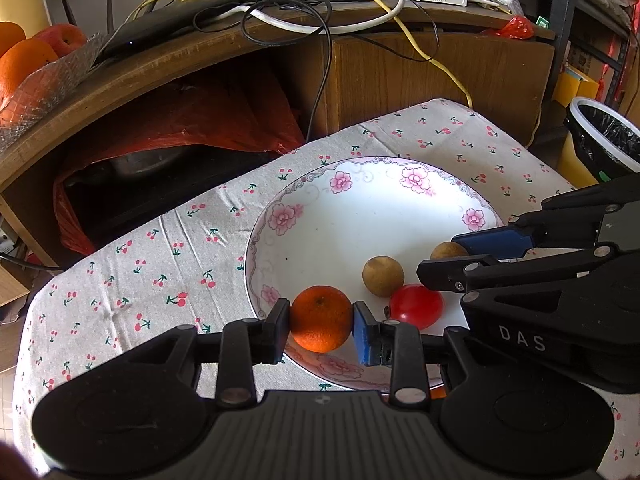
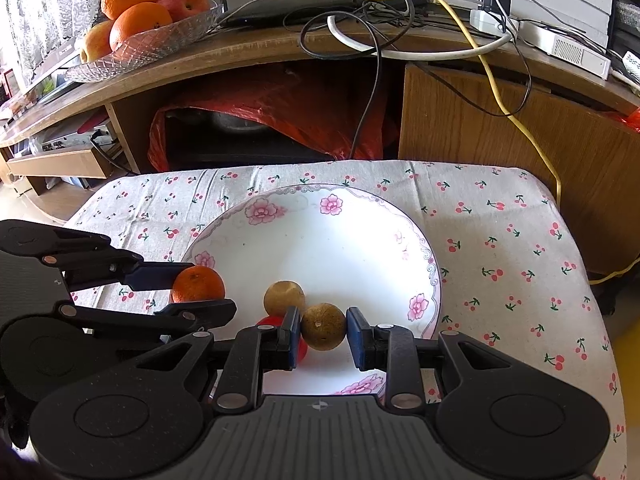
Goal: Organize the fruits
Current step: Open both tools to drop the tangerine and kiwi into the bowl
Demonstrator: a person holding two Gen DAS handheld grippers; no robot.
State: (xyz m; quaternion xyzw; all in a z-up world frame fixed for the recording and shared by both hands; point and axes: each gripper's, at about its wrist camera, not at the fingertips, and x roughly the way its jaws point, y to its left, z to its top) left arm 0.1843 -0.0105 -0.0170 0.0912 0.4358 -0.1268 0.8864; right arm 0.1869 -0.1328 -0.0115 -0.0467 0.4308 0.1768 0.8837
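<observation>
Left gripper [image 1: 321, 319]: squeezes the small orange [image 1: 321, 319], round and firm, by its sides.
Right gripper [image 2: 323, 332]: pinches a brown fruit [image 2: 323, 332], light, may roll.
Plate [image 2: 400, 216]: breaks easily.

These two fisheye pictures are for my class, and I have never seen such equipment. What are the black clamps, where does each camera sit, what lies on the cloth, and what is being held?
The black clamps are two-finger grippers, one in each of a person's hands; there is no robot arm. Each carries a camera looking forward along its fingers, so one picture comes from the left gripper and the other from the right gripper. On the cherry-print tablecloth stands a flowered plate. The left gripper is shut on a small orange at the plate's near edge. The right gripper is shut on a brown round fruit. A second brown fruit and a red tomato lie on the plate. Behind, a glass bowl of fruit stands on a wooden shelf.
</observation>
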